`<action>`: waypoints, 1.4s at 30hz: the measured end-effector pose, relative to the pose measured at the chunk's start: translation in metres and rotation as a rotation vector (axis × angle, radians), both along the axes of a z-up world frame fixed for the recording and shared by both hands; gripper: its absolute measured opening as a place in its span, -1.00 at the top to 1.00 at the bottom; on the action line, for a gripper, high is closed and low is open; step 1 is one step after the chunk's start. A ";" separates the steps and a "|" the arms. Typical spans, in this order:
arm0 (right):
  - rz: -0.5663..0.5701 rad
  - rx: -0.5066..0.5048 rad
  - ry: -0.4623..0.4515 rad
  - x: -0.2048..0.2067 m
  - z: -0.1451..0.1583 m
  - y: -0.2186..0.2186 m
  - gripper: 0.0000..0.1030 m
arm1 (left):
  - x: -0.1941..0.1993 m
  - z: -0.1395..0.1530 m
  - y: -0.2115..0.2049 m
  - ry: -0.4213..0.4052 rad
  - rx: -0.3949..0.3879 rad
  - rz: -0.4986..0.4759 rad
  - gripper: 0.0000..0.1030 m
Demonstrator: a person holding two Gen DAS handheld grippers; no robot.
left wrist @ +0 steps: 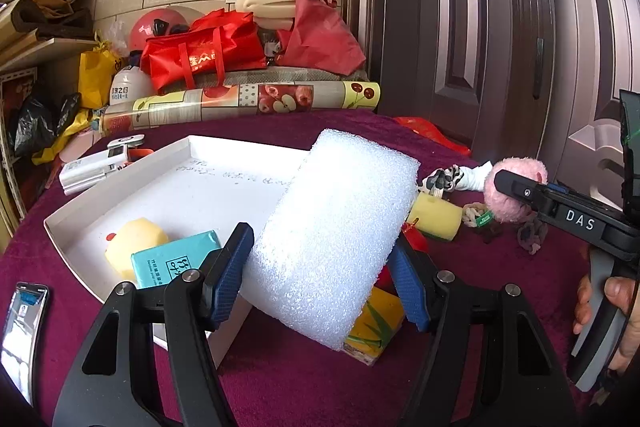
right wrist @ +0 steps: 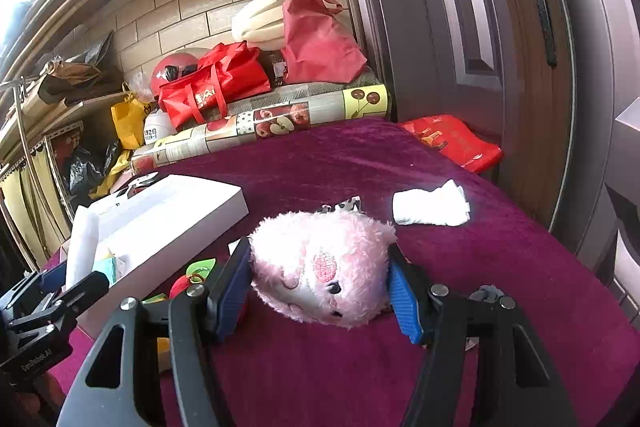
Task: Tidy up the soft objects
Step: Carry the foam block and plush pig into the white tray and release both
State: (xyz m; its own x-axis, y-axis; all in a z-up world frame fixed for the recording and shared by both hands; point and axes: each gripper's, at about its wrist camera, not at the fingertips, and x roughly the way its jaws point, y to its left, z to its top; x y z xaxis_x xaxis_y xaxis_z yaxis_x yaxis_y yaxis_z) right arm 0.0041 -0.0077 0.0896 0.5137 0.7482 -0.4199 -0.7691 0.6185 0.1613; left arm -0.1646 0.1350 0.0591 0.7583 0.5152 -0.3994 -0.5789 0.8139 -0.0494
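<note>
My left gripper [left wrist: 318, 263] is shut on a white foam block [left wrist: 332, 235], held tilted over the near right corner of the white tray [left wrist: 120, 183]. In the tray lie a yellow sponge [left wrist: 132, 243] and a teal tissue pack [left wrist: 168, 263]. My right gripper [right wrist: 320, 283] is shut on a pink plush toy [right wrist: 324, 267] just above the purple cloth [right wrist: 360, 163]; the toy also shows in the left wrist view [left wrist: 516, 195]. A yellow foam cylinder [left wrist: 438, 217], a spotted sock [left wrist: 440, 181] and a white sock [right wrist: 432, 207] lie on the cloth.
A phone [left wrist: 22, 331] lies at the near left. A yellow printed pack [left wrist: 376, 331] sits under the foam block. A fruit-print roll [left wrist: 248, 101] and red bags [left wrist: 204, 55] line the back. A dark door [left wrist: 500, 27] stands at the right.
</note>
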 end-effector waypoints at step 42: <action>0.305 0.067 0.030 -0.057 0.057 0.077 -0.22 | -0.036 0.048 0.063 -0.041 -0.077 0.176 -0.31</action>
